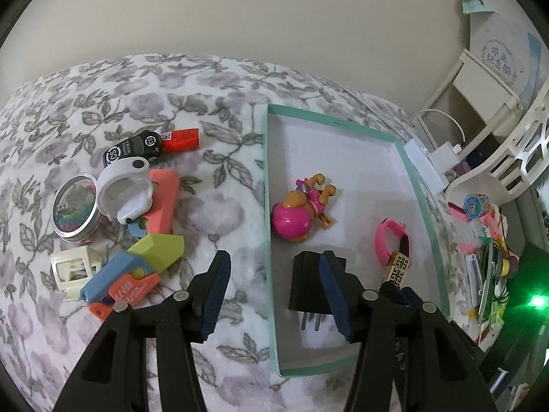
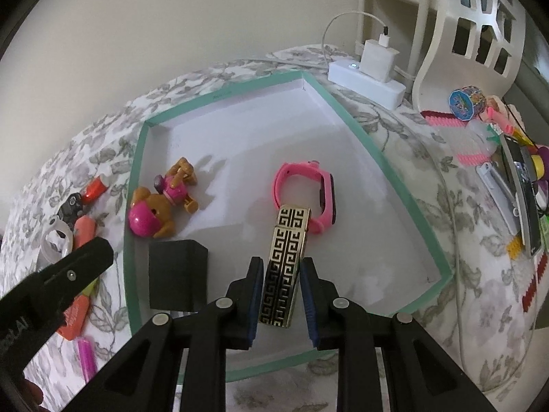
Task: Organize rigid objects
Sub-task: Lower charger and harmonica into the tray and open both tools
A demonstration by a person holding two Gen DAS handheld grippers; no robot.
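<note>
Right now the right gripper (image 2: 282, 297) straddles the gold patterned bar (image 2: 283, 267) low inside the teal-rimmed tray (image 2: 353, 122), jaws slightly parted, apparently setting it down. Just beyond its tips lies the pink watch (image 2: 310, 199). Left of it, the left gripper (image 1: 274, 295) hangs wide open, empty, across the tray's rim by the black plug (image 1: 308, 285). Next likely: release, retreat, fetch from the toy pile (image 1: 137, 213).
</note>
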